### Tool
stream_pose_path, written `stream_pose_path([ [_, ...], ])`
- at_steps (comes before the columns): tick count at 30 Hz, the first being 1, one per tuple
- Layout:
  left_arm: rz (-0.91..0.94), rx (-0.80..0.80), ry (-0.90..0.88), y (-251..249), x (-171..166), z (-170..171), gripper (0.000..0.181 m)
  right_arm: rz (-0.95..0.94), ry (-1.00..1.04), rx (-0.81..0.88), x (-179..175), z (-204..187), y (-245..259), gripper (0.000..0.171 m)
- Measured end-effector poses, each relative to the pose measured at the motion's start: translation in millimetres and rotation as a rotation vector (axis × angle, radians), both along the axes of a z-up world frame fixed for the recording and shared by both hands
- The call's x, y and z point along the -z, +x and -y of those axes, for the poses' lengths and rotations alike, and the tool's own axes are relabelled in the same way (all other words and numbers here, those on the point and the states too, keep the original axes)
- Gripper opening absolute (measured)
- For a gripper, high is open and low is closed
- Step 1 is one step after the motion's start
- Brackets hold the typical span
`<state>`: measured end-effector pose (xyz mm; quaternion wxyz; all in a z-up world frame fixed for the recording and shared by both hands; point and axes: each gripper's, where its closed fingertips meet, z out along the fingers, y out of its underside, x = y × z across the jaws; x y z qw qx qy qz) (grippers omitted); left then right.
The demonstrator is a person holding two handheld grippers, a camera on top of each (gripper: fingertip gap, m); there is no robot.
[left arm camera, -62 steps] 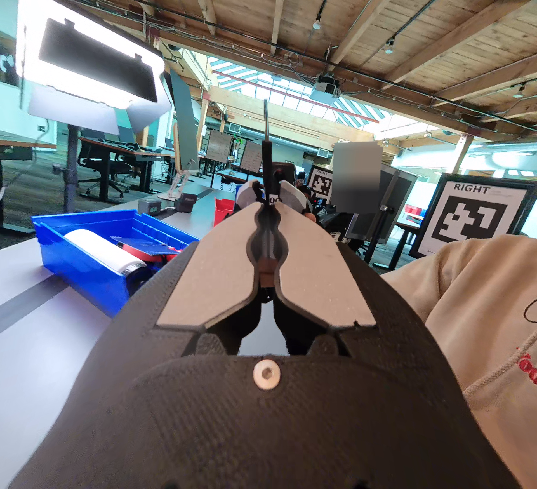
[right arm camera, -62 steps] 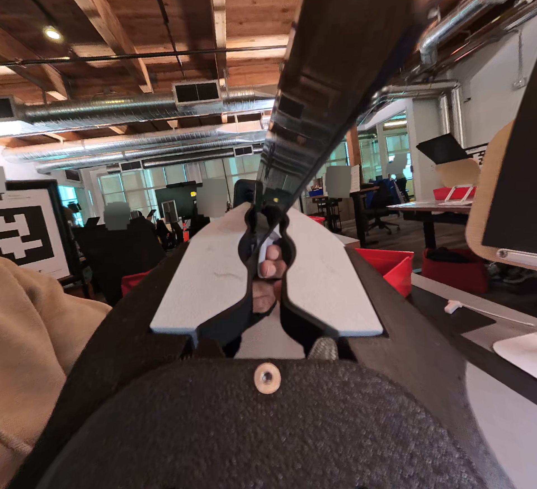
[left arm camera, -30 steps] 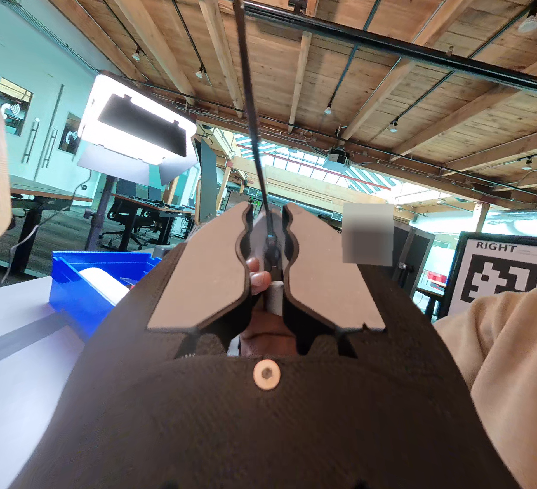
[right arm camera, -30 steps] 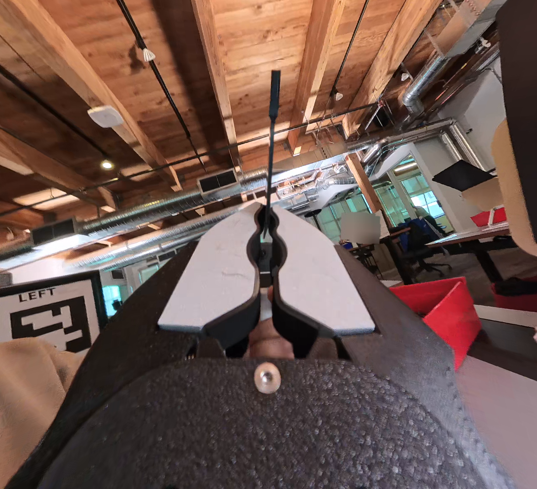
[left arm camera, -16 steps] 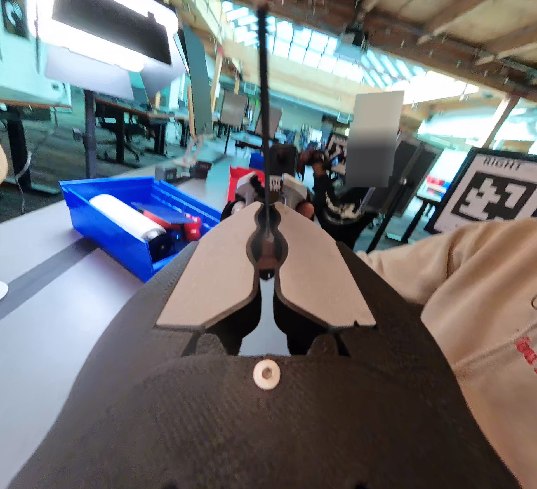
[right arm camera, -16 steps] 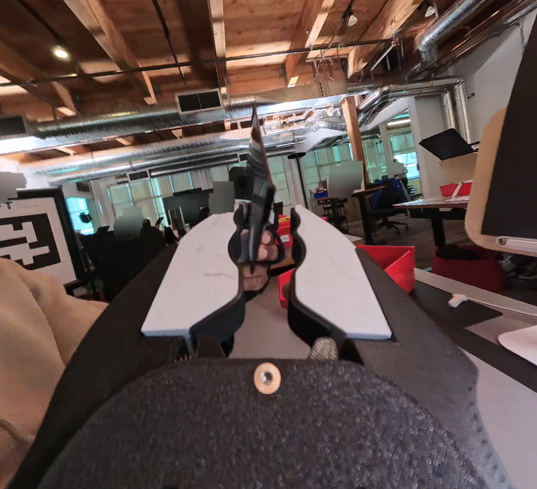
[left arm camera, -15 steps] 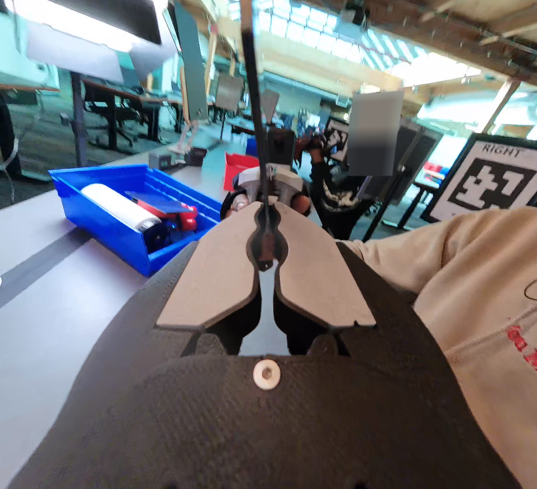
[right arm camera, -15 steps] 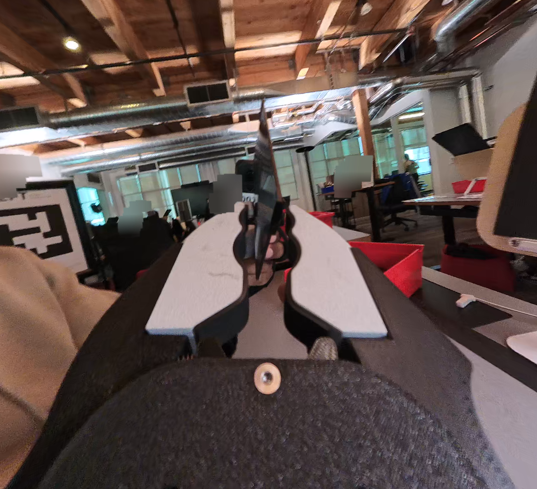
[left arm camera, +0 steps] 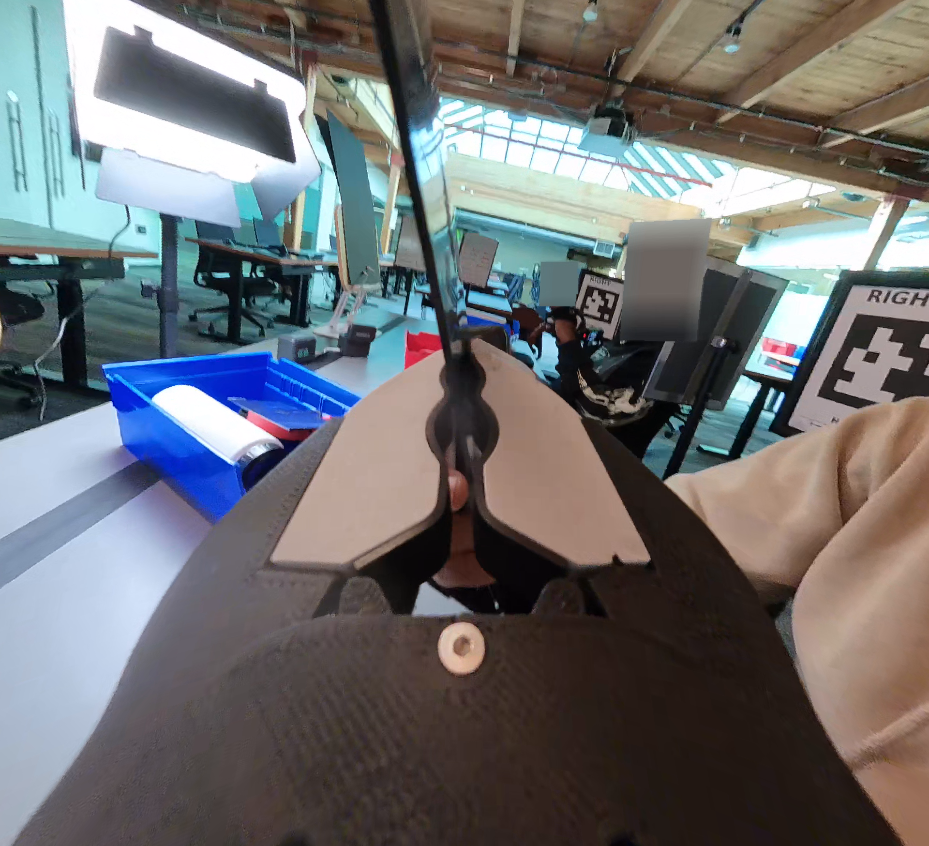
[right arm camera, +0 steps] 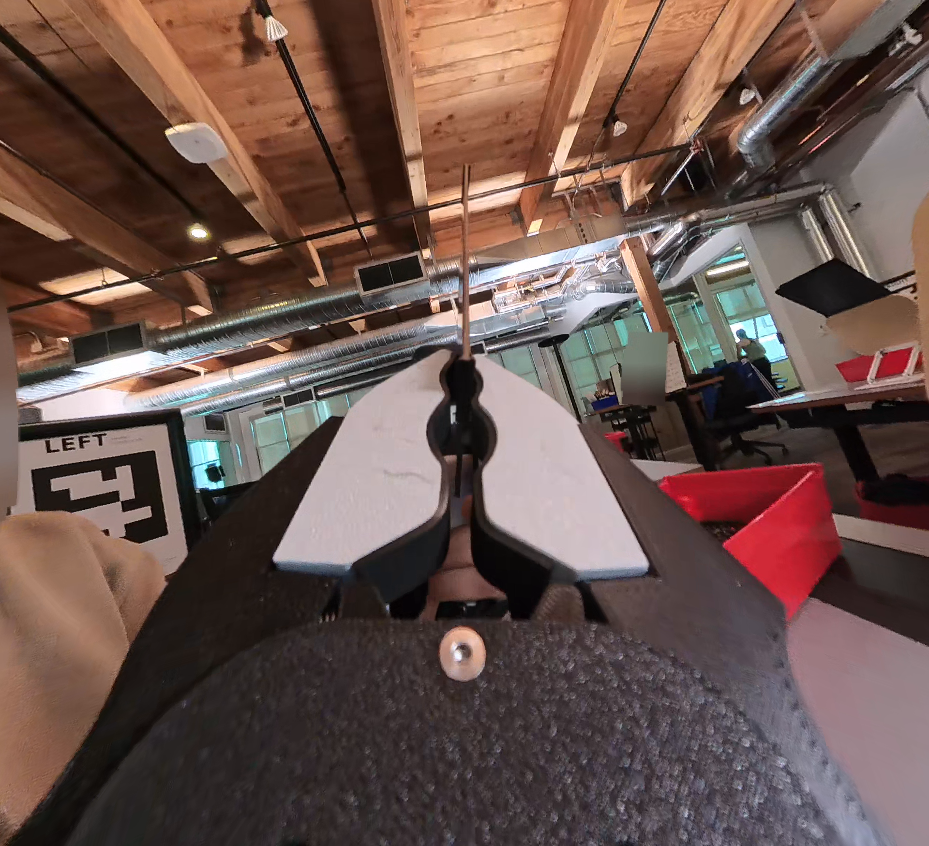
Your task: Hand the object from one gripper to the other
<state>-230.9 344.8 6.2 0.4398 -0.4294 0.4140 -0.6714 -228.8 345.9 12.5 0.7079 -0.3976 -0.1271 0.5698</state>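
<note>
Tilt of both views back up toward ceiling after brief dip. Left tongs (left arm camera: 460,359) pinched narrow on black strip (left arm camera: 407,118), rising to upper centre of frame; right tongs (right arm camera: 461,359) likewise narrow, clamped on thin dark sliver (right arm camera: 466,268) at centre. No release yet; handover probably unfinished.

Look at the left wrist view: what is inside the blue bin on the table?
The blue bin holds a white roll and, beside it, something flat and blue over a red part. The left gripper hides the bin's near corner.
</note>
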Motion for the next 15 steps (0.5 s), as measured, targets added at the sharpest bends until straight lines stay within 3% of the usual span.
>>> stream_pose_path([
  [3, -0.074, 0.003, 0.030, -5, 3, -7, 0.002, 0.114, -0.026, -0.014, 5, -6, 0, 0.005],
  [7, -0.214, 0.013, 0.077, -19, 7, -16, 0.002, 0.337, 0.020, 0.037, 2, -5, 14, 0.030],
  [9, -0.304, 0.033, 0.110, -21, 17, -15, 0.002, 0.439, 0.020, 0.041, 6, -5, 15, 0.032],
  [11, -0.367, 0.065, 0.148, -20, 26, -8, 0.002, 0.537, 0.000, 0.017, 19, -5, 4, 0.027],
  [13, -0.372, 0.068, 0.169, -17, 28, -5, 0.003, 0.611, -0.004, -0.007, 34, -4, -12, 0.005],
  [15, -0.321, 0.068, 0.153, -19, 21, -6, 0.006, 0.540, 0.027, -0.010, 28, -1, -16, 0.002],
])
